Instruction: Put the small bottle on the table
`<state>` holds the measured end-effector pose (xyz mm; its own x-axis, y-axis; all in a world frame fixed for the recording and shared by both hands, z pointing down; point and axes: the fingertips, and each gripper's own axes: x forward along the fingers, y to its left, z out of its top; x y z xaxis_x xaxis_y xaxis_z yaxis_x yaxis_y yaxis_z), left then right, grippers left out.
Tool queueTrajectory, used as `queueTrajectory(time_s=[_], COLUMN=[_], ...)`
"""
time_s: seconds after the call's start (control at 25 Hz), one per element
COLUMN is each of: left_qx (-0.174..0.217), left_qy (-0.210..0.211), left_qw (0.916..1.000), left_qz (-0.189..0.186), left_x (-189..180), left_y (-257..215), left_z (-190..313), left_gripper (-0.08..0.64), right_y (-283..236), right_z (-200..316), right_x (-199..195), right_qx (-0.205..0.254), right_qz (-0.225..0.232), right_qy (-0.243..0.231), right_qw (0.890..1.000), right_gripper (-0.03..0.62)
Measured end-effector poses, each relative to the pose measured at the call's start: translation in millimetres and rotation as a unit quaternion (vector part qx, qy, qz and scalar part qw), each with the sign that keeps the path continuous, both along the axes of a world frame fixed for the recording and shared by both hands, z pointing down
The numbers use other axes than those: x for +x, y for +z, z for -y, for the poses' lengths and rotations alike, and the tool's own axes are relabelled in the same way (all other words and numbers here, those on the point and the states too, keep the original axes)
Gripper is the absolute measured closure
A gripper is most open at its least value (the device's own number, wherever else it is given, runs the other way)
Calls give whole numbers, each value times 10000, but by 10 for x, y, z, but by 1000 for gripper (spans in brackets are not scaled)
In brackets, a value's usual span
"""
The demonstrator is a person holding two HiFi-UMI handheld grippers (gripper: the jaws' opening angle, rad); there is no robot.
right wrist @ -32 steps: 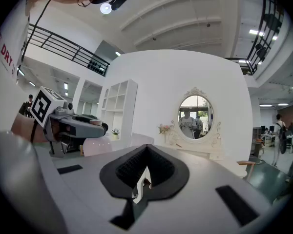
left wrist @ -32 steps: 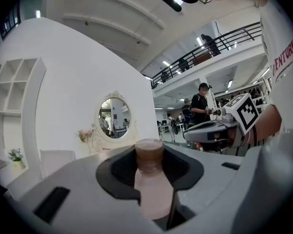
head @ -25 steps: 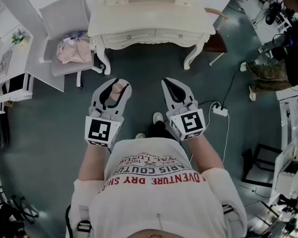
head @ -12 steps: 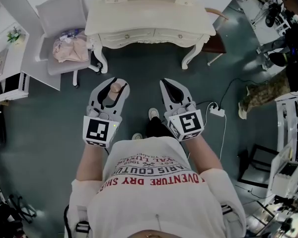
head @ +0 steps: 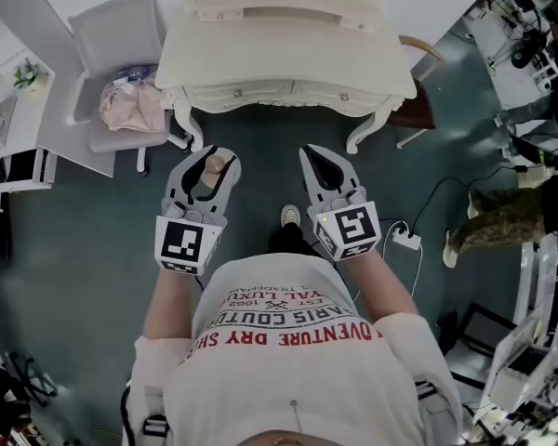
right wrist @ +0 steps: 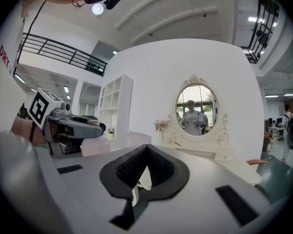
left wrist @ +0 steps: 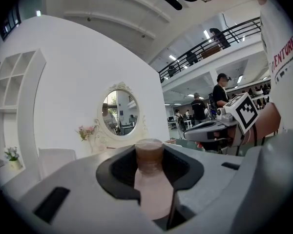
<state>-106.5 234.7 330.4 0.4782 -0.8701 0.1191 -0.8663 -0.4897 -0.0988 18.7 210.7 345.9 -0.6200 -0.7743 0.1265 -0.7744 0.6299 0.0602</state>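
Note:
A small pale pink bottle (head: 214,171) with a brown cap stands between the jaws of my left gripper (head: 212,161), which is shut on it; in the left gripper view the bottle (left wrist: 151,179) fills the notch between the black pads. My right gripper (head: 318,161) is shut with nothing in it, and its pads (right wrist: 132,167) meet at the tip. Both grippers are held side by side over the grey floor, just short of the cream dressing table (head: 288,49). The table's oval mirror (right wrist: 197,110) shows ahead in the right gripper view.
A grey chair (head: 112,35) with a pinkish bundle (head: 135,108) on its seat stands left of the table. A wooden chair (head: 418,91) is at its right. White shelving (head: 9,110) lines the left. A power strip (head: 405,240) and cable lie on the floor at right.
The dressing table has come nearer and sits lower in the head view. Both grippers hold the same pose, the bottle still in the left one.

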Motion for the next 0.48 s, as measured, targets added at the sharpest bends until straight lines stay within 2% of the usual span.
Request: queueTrajectory(time_s=[0.48], left_qx=[-7], left_qy=[-569], left_qw=[9984], left_qz=[28], left_x=[652], left_y=[5], left_z=[1777], left_gripper=[425], right_y=[-23], right_z=[1853], right_x=[650], right_qx=[97], right_qz=[-47], right_qy=[-544], right_qw=[9985], right_gripper=[594])
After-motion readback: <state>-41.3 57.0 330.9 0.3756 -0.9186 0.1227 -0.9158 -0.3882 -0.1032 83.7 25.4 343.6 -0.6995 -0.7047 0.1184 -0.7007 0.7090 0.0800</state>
